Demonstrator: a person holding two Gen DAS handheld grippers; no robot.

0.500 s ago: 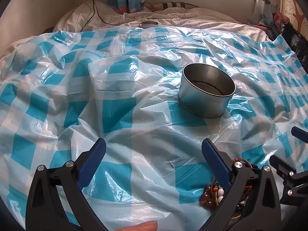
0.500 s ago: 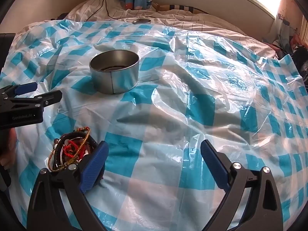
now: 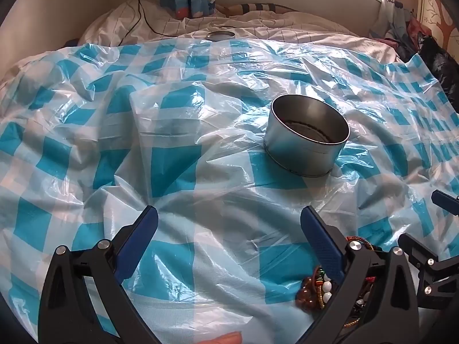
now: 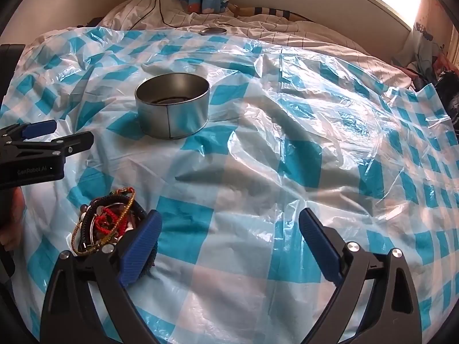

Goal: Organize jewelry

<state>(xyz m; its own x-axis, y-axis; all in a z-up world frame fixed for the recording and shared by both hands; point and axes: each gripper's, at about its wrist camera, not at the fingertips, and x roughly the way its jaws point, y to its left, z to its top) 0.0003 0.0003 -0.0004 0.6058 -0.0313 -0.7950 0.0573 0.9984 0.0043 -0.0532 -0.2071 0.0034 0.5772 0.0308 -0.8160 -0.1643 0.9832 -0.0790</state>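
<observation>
Right wrist view: right gripper (image 4: pixel 229 243) jaws wide apart, empty, tilted down over the checked plastic sheet (image 4: pixel 287 149) on the bed. Bracelet pile (image 4: pixel 106 220) lies just beside its left finger; round tin (image 4: pixel 172 114) stands well beyond, open, likely the destination. Left gripper (image 3: pixel 229 238) also spread, holding nothing

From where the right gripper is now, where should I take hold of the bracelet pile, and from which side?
Grip the raised gold braided loop on top of the bracelet pile, coming down from above. It arches clear of the tangle, so one finger can pass under it. The open right gripper sits just right of the pile; shift it left first. That is a judgement: the pile's near side is hidden.
</observation>
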